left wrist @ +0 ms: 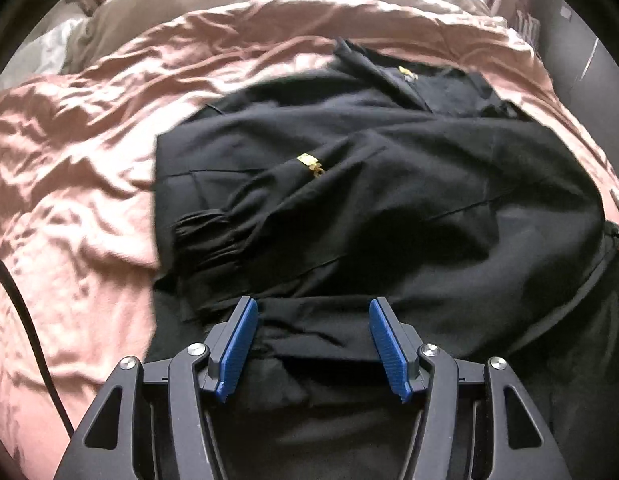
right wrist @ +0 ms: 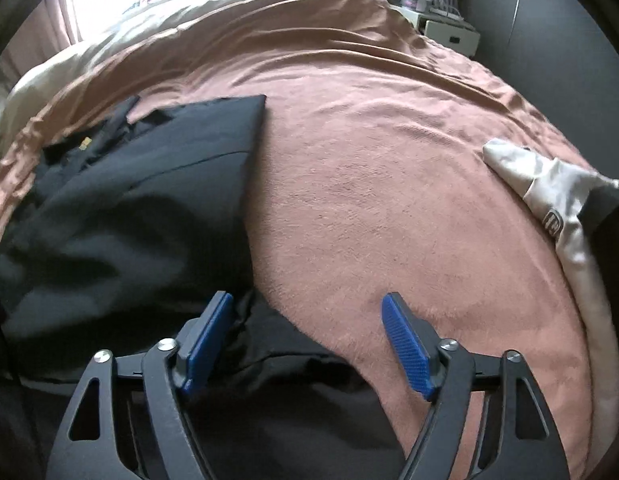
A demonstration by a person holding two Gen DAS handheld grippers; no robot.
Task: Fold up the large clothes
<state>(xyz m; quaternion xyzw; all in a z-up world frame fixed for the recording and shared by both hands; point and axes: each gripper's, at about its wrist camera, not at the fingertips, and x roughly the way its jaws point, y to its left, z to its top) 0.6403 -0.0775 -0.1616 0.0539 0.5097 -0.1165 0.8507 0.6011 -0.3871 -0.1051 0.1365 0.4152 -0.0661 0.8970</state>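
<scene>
Two sets of tongs, the left gripper (left wrist: 313,308) and right gripper (right wrist: 307,304), hang spread and empty over the black garment (left wrist: 389,184) on the pink bedspread (right wrist: 389,184), which looks soft, limp and bulky, best pinched at its near hem corners.

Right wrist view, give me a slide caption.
Open right gripper over the black garment's edge on a pink bedspread.

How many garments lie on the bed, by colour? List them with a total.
Black: 1, the black garment spread on the pink bedspread, sleeve folded across it.
White: 1, the white garment at the bed's right edge.
Total: 2
</scene>
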